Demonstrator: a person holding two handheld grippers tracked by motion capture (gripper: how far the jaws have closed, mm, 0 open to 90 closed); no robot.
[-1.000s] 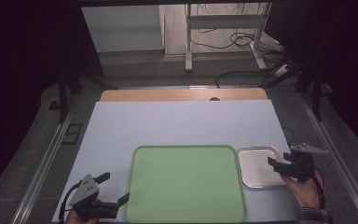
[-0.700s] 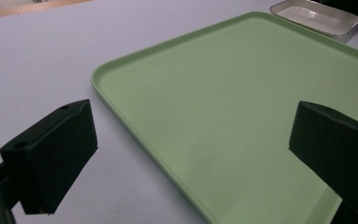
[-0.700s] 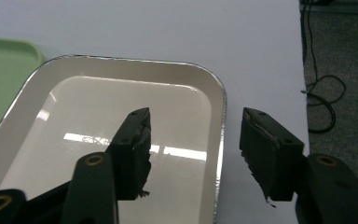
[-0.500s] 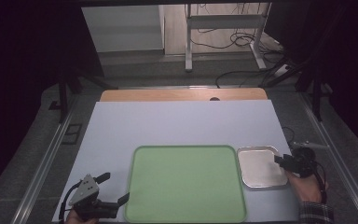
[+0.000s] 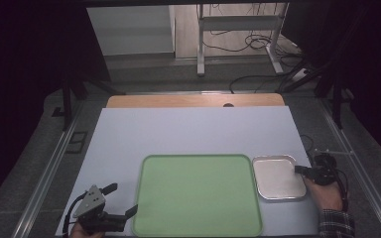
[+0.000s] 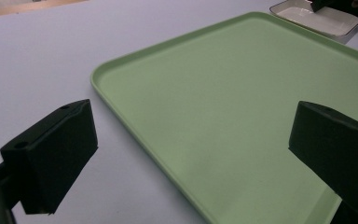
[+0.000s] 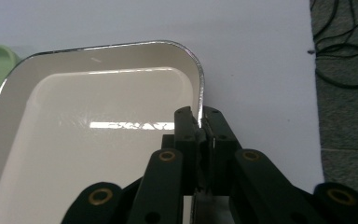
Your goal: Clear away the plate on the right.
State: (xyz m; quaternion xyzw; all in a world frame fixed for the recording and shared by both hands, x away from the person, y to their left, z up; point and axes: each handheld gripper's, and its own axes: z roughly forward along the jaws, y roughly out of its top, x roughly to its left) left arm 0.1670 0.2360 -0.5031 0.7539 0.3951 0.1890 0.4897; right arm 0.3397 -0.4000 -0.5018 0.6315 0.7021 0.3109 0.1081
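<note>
— What has your right gripper (image 7: 200, 128) got?

— Its jaws are pinched together on the rim of the metal tray (image 7: 88, 140), one jaw inside the wall, one outside. In the right gripper view the thin bright edge runs straight down between them, just below the tray's rounded corner.

— Where does that tray sit?

— On the white mat (image 5: 188, 134), right of the green tray (image 5: 198, 193). From above, the metal tray (image 5: 278, 177) lies just beside the green one, their edges close; I cannot tell whether they touch. My right hand (image 5: 323, 191) comes in from the bottom right, and the gripper (image 5: 302, 170) meets the tray's right side.

— Anything in the tray?

— Its pale inside looks bare, with a streak of glare across the floor.

— And your left gripper?

— My left gripper (image 5: 114, 201) has its jaws spread wide, holding nothing. It hovers near the mat's lower left, just beside the green tray's left edge. In the left gripper view one jaw is over the mat (image 6: 42, 60) and the other over the green tray (image 6: 223, 98), with the tray's raised lip passing between them.

— Can you see the metal tray from there?

— Yes, the metal tray (image 6: 314, 18) shows at the top right, beyond the green tray's far corner.

— What lies past the mat?

— A wooden strip (image 5: 193, 100) along the far edge, then floor with cables (image 5: 248, 44).
</note>
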